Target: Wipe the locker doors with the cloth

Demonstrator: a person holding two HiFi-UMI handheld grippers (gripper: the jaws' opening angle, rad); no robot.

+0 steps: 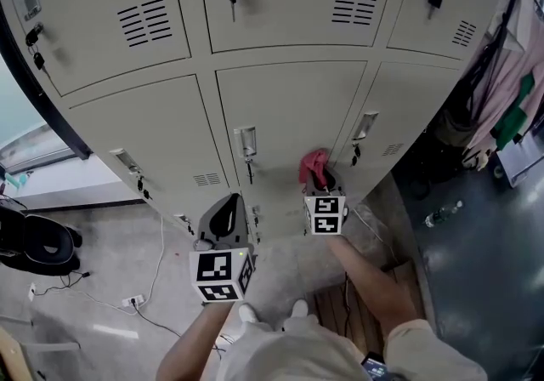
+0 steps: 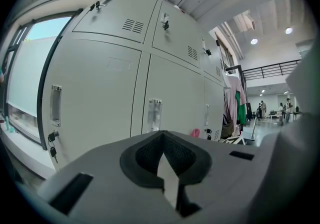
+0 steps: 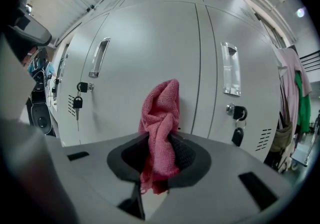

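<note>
A: What's on the left?

B: The left gripper (image 1: 228,206) has its jaws closed on nothing. It is held near the lower row of beige locker doors (image 1: 289,107), below the middle door's handle (image 1: 246,141).

A: And further right?

B: The right gripper (image 1: 323,188) is clamped on a pink cloth (image 1: 313,165). The bunched cloth stands up from the jaws, close against the middle door's right edge. Whether it touches the door is unclear.
</note>
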